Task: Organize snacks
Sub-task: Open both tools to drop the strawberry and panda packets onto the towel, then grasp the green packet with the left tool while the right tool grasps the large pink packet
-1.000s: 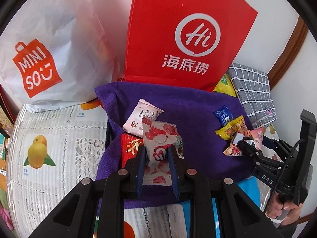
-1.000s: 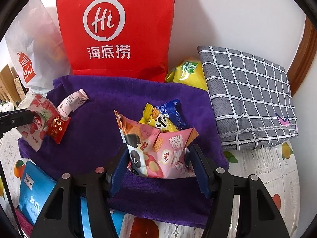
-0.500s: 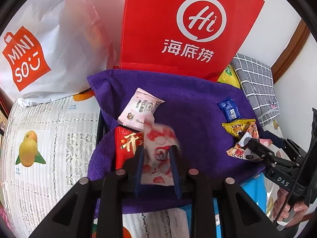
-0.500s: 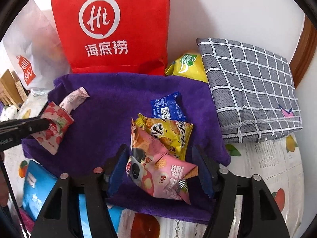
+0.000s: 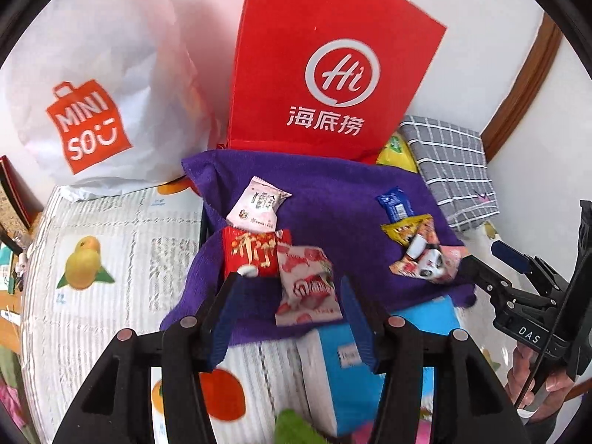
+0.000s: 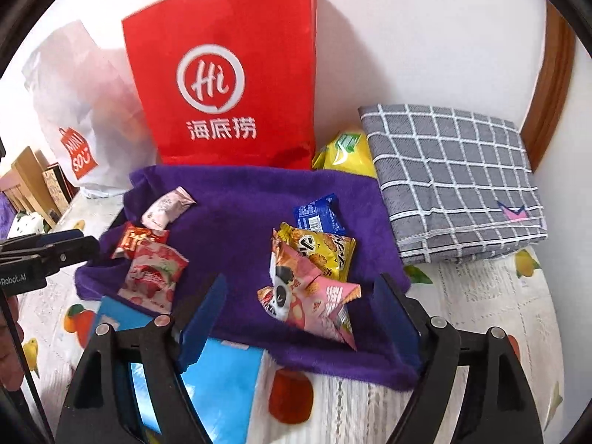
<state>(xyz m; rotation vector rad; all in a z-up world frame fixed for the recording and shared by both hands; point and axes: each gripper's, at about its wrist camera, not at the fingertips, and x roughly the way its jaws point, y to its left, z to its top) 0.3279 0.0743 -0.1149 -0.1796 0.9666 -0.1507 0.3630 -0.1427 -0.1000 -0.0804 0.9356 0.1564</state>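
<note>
Left wrist view
Left hand-held gripper (image 5: 286, 298): I am seeing its jaws standing apart, having just been opening; nothing gripped.
Strawberry pack (image 5: 307, 288): lying free between the jaws on the purple towel (image 5: 333, 192), beside the red pack (image 5: 255, 251).
Pink pack (image 5: 259, 205): resting just behind the red pack.
Right hand-held gripper (image 5: 484, 262): I am seeing it at the right edge, near the panda pack (image 5: 425, 262).

Right wrist view
Right hand-held gripper (image 6: 298, 298): I am watching its jaws spread wide, having just been opening; pads clear of everything.
Panda pack (image 6: 310, 296): lying loose between the jaws, leaning on the yellow pack (image 6: 325, 251).
Blue pack (image 6: 318, 214): lying just behind the yellow pack.
Red bag (image 6: 225, 74): standing behind the towel.
</note>
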